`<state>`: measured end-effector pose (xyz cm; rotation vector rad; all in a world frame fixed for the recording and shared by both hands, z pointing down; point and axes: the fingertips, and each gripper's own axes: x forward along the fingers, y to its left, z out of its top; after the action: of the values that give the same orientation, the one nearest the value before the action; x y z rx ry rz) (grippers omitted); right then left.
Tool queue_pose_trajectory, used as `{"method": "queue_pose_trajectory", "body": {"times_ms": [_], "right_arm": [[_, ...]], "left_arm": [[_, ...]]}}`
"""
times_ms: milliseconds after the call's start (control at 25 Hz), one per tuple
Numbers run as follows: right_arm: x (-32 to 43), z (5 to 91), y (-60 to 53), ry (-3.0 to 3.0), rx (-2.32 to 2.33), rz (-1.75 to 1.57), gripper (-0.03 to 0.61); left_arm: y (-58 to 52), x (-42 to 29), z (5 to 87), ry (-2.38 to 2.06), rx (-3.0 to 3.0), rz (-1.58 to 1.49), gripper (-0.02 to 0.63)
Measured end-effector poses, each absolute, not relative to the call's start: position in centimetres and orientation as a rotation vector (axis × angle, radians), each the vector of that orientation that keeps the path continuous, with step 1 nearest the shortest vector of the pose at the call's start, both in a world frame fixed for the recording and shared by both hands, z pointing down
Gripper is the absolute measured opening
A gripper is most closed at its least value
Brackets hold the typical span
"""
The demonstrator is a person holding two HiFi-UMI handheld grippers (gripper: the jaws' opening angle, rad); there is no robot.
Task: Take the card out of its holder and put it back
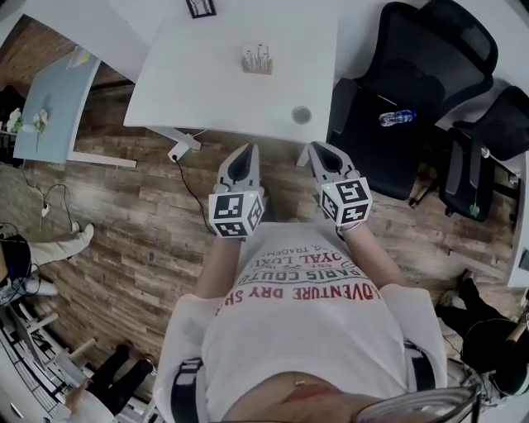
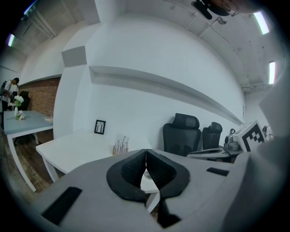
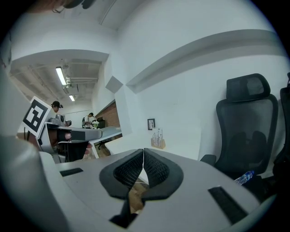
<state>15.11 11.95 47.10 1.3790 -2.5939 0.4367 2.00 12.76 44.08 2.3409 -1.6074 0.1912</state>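
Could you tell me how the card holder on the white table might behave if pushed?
The card holder looks small and probably light, so it would likely slide on the smooth white table. Its upright cards may tip.

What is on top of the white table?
On the white table: a card holder with upright cards, a small framed picture at the far edge, a round grey disc. Nothing is covered; cards too small to count.
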Motion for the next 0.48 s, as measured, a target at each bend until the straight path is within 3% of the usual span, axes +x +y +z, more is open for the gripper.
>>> {"method": "queue_pose_trajectory", "body": {"times_ms": [480], "right_arm": [[11.6,47.0,0.2,-2.506,1.555,0.483,0.026]], "left_arm": [[-1.1,-1.6,43.8,-1.448,2.443,0.215,0.025]]}}
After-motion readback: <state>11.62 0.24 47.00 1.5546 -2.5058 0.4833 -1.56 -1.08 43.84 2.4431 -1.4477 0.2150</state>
